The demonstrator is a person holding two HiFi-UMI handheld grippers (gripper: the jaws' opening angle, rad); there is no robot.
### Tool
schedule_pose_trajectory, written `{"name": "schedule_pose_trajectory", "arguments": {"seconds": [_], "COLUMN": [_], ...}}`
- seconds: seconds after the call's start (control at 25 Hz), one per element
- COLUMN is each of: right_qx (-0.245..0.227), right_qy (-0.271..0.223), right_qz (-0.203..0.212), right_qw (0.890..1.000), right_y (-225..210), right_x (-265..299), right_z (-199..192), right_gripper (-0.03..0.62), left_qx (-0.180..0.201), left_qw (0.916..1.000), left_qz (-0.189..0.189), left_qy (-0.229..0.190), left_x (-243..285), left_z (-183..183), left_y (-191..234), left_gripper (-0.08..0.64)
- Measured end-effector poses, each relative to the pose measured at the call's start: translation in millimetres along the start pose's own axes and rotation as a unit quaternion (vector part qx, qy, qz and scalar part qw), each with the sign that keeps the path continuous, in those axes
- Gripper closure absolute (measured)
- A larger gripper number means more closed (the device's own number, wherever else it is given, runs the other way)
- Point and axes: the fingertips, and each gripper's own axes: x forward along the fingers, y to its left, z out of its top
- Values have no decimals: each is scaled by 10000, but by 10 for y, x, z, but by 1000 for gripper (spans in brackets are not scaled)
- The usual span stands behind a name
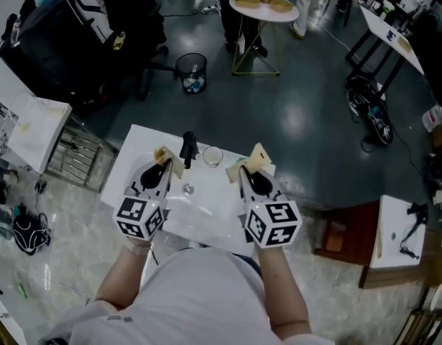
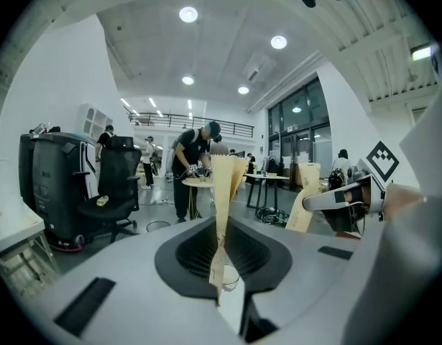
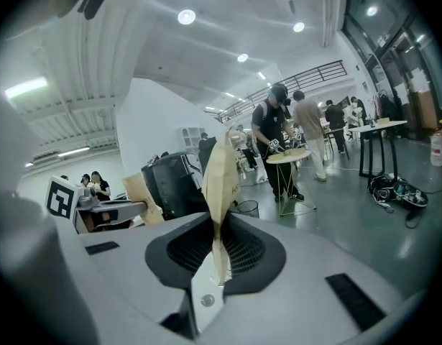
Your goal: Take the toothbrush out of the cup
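Fingers (image 2: 221, 214) of left gripper (image 1: 165, 158) are pressed together w/ nothing btwn; right gripper (image 1: 258, 157) likewise, empty. Both hang over white counter (image 1: 203, 214). Clear cup (image 1: 212, 156) stands at 12 o'clock, btwn the two tips, and looks empty from above. Slim dark item (image 1: 188, 148) just beside it at 9 o'clock is prob. the toothbrush, tho too small to be sure. If so, removal looks done; if not, next move needs one gripper opened and lowered onto the handle.

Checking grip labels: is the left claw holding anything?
No, the left claw shows its tan pads pressed together with nothing between them.
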Motion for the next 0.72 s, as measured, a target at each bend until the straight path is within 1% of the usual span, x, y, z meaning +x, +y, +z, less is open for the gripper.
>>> {"name": "schedule_pose_trajectory", "arguments": {"seconds": [0.4,0.72], "right_qx": [-198,-246], "right_qy": [101,168], "right_qz": [479,654], "right_qw": [9986,9974], "right_y": [405,575], "right_x": [287,364], "right_z": [43,-60], "right_gripper": [540,540], "left_qx": [-230,-327], "left_qw": [9984,9966], "left_qz": [514,751], "left_qy": [-93,-102], "left_x": [-384,-565], "left_z": [-19,-149], "left_y": [417,561], "left_gripper": [523,523]}}
